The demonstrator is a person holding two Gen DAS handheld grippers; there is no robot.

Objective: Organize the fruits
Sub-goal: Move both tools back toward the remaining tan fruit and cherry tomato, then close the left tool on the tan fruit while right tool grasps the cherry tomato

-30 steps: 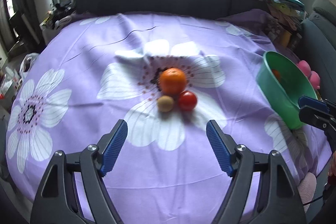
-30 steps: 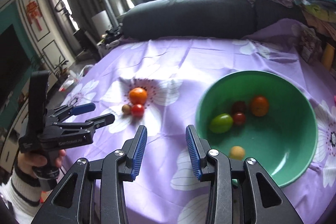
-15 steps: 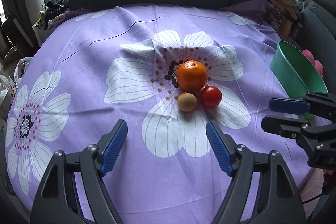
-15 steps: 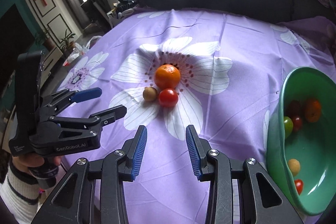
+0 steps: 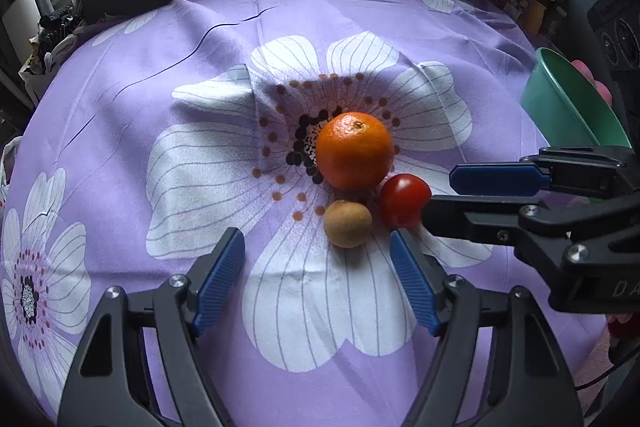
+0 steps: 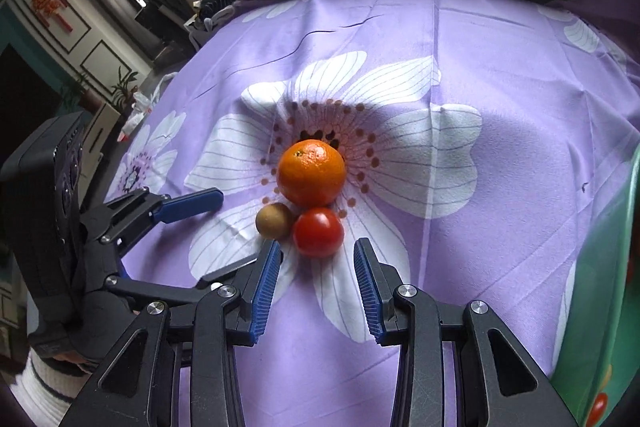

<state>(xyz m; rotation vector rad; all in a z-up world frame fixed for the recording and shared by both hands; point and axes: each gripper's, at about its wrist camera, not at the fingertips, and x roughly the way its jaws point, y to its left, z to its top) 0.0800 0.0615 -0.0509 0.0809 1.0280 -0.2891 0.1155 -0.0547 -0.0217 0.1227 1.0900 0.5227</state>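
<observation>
**Three fruits left on the cloth; right gripper lined up on the tomato**

We note an orange (image 6: 311, 173), a red tomato (image 6: 318, 232) and a small tan fruit (image 6: 274, 220) clustered at the centre of the white flower on the purple cloth (image 6: 500, 59) covering the table. Seen from the right wrist, tomato sits at 6 o'clock of the orange, tan fruit at 8 o'clock; all three appear to touch.

Right gripper (image 6: 316, 287): fingers open, empty, tomato just ahead of the gap. Left gripper (image 5: 318, 279): fingers spread wide, empty, tan fruit just beyond them.

The green bowl (image 6: 600, 267) lies at 3 o'clock, holding some fruit already.

Handling, our judgement: the tomato is light, smooth-skinned, soft, and bruises or splits under hard squeeze. We would take it across its widest girth, closing gently. Being round, it may roll, and nudging it could push the neighbours.
</observation>
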